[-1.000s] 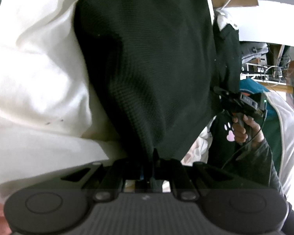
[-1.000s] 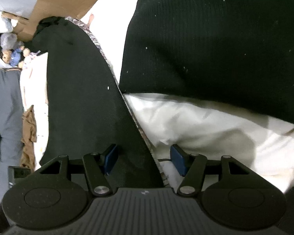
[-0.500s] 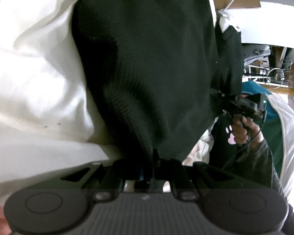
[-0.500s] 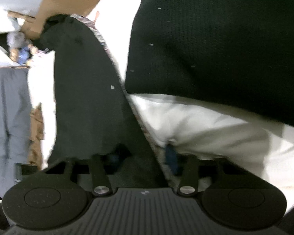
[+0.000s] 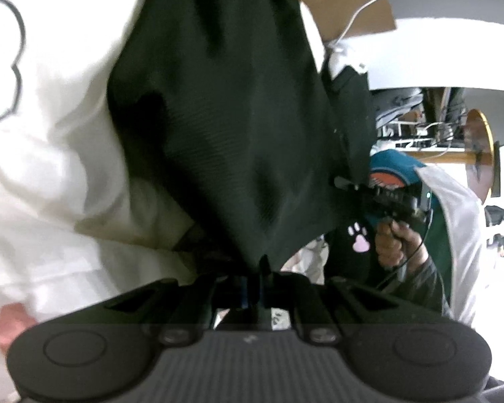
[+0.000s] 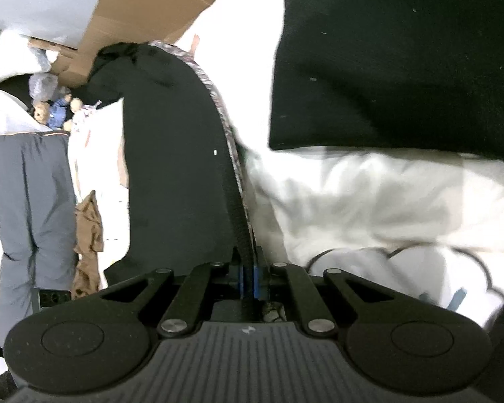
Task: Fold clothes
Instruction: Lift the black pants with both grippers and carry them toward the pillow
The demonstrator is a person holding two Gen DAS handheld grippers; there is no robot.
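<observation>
Left wrist view: the black garment [image 5: 225, 127] is hanging at twelve o'clock above the white bedding [image 5: 50, 168], its corner pinched in the fully closed left gripper [image 5: 257, 285]. The right gripper [image 6: 248, 278], whose jaws have just been closing, is now clamping the garment's patterned hem [image 6: 232, 147]. Both hands should be lifting evenly, keeping the edge taut so the cloth is hanging flat before folding.
</observation>
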